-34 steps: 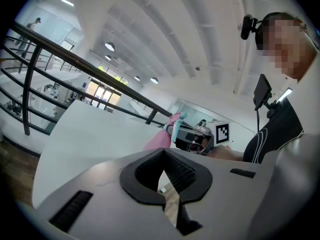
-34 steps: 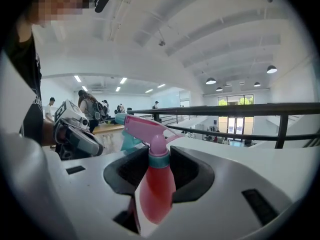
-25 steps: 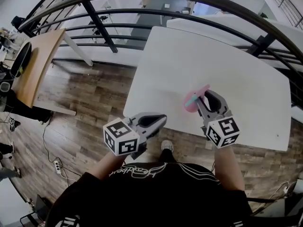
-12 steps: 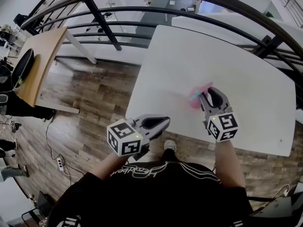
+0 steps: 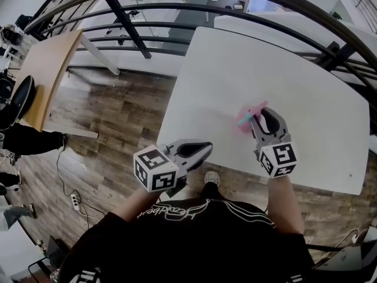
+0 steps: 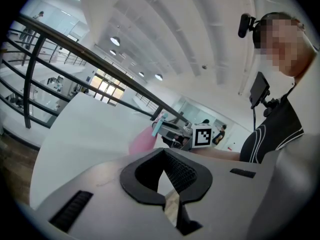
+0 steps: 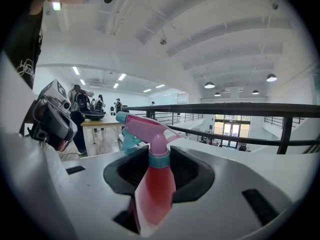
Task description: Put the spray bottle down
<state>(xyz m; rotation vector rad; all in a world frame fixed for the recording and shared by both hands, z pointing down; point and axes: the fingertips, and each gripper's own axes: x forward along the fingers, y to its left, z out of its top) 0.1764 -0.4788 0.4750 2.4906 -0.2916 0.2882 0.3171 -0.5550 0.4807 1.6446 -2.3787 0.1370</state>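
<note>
A pink spray bottle [image 5: 246, 120] with a teal collar and nozzle stands upright between the jaws of my right gripper [image 5: 261, 122], over the near right part of the white table [image 5: 235, 63]. The right gripper view shows the bottle [image 7: 150, 184] close up, its body pinched by the dark pads of the right gripper [image 7: 152, 159]. Whether its base touches the table I cannot tell. My left gripper [image 5: 197, 151] hovers at the table's near edge, shut with nothing in it. From the left gripper [image 6: 163, 156] the bottle [image 6: 142, 141] shows to the right.
The table's near edge [image 5: 194, 135] runs just under both grippers, with wooden floor [image 5: 112, 117] below. A dark metal railing [image 5: 177, 7] curves behind the table. A wooden desk [image 5: 50, 69] stands at far left, with people beyond it.
My right gripper has sunk a little toward the table with the bottle still in it. The left gripper has barely shifted.
</note>
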